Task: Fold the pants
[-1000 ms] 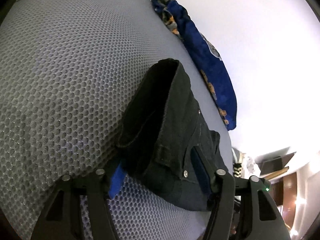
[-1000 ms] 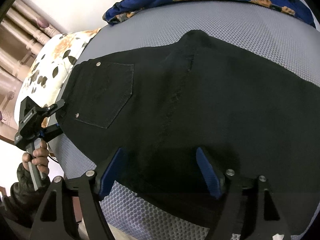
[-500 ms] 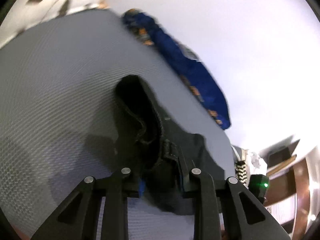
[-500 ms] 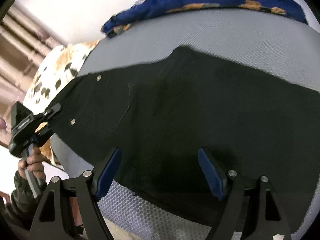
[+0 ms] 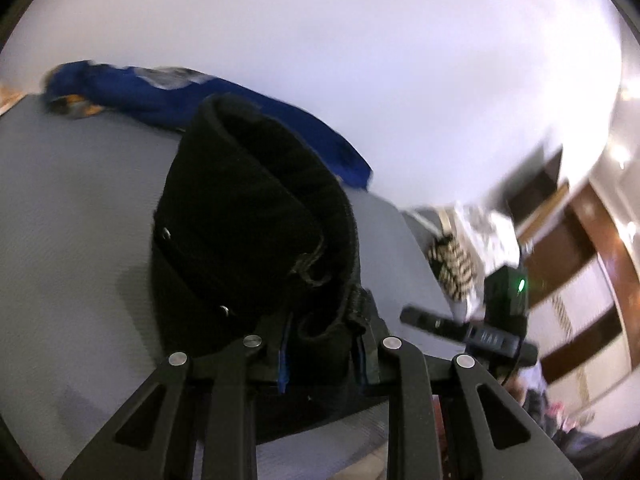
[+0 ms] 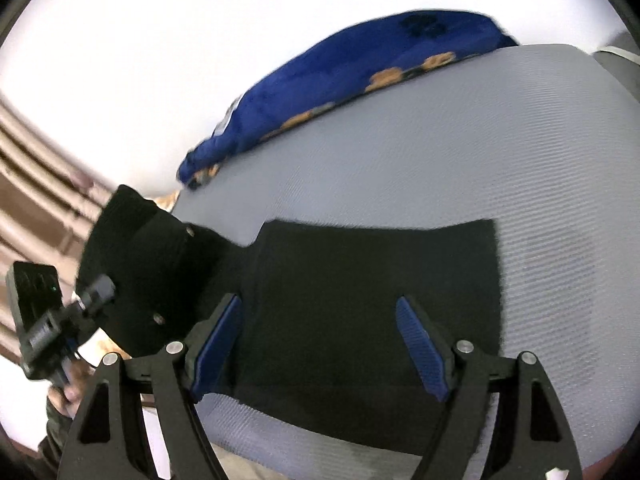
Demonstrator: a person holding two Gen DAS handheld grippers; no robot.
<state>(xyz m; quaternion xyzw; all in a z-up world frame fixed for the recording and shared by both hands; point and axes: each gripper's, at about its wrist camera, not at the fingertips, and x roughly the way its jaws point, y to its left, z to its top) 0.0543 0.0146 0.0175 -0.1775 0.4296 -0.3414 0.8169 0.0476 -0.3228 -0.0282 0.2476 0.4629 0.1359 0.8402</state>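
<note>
The left gripper (image 5: 323, 350) has its jaws pinched tight on the waistband end of the black pants (image 5: 256, 240), which rises off the grey mesh bed (image 5: 72, 240) in a curled hump. The right gripper (image 6: 320, 344) holds its blue-padded jaws spread wide with nothing between them, poised over the flat part of the pants (image 6: 360, 300), which lies spread on the bed (image 6: 480, 140). Beyond, a blue blanket (image 6: 360, 76) with orange print lies along the bed's far edge against a white wall (image 5: 360, 60).
</note>
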